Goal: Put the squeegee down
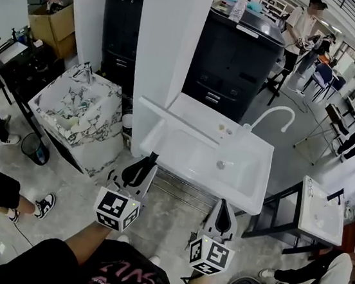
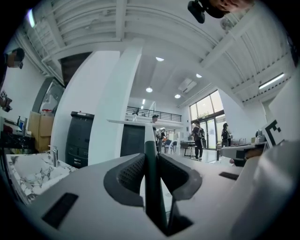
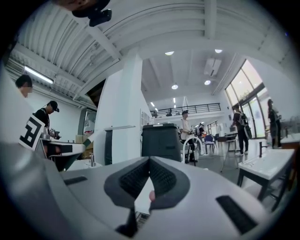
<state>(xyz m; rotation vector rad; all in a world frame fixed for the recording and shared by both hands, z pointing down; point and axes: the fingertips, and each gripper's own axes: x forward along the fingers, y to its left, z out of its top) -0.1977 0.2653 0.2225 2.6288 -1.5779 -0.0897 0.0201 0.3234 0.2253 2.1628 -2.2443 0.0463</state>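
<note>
White sink (image 1: 253, 184) in a busy workshop, only its drain (image 1: 220, 165) showing in the basin.
Left gripper (image 1: 147, 164) clamps the squeegee (image 1: 151, 108) handle; right gripper (image 1: 223, 207) is closed, seemingly on nothing.

White sink (image 1: 259, 173) with curved faucet (image 1: 280, 111), marbled basin (image 1: 97, 124) beside it

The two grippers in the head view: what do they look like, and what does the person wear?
Both the left gripper and the right gripper have a pale grey body, ribbed black fingers, and a white cube with black square markers. The person wears a black shirt with pink print.
</note>
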